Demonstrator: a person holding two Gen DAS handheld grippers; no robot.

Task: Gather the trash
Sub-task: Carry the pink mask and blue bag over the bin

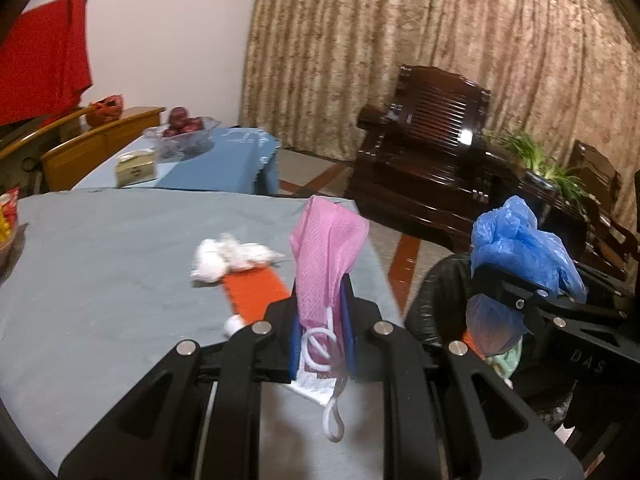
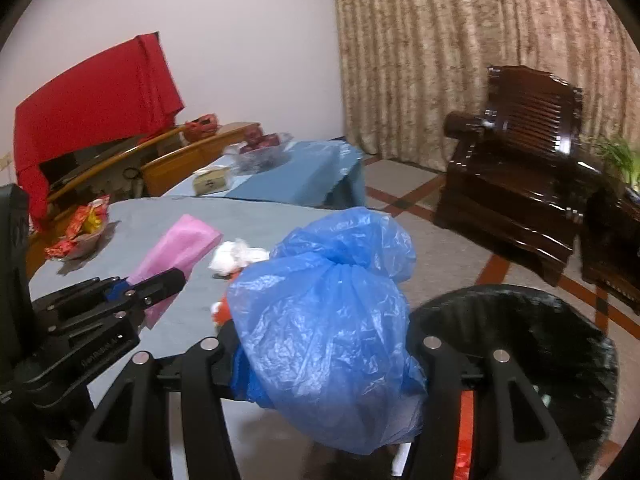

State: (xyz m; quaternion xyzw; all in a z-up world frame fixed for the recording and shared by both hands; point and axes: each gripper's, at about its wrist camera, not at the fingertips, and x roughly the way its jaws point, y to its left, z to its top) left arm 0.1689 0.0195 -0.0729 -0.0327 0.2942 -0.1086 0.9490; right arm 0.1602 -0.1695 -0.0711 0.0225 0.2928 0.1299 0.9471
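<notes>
Left gripper: pinching limp pink mesh face mask.
Right gripper: clamping light, slippery crumpled blue plastic bag; best gripped at its bunched neck.
Destination: black-lined round bin beside table.

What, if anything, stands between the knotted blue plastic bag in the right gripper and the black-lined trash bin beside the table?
Nothing visible does. The right gripper holds the knotted blue plastic bag just beside the open black-lined trash bin, and the space between them looks free. The left gripper, shut on a pink mesh face mask, is off to the other side.
</notes>
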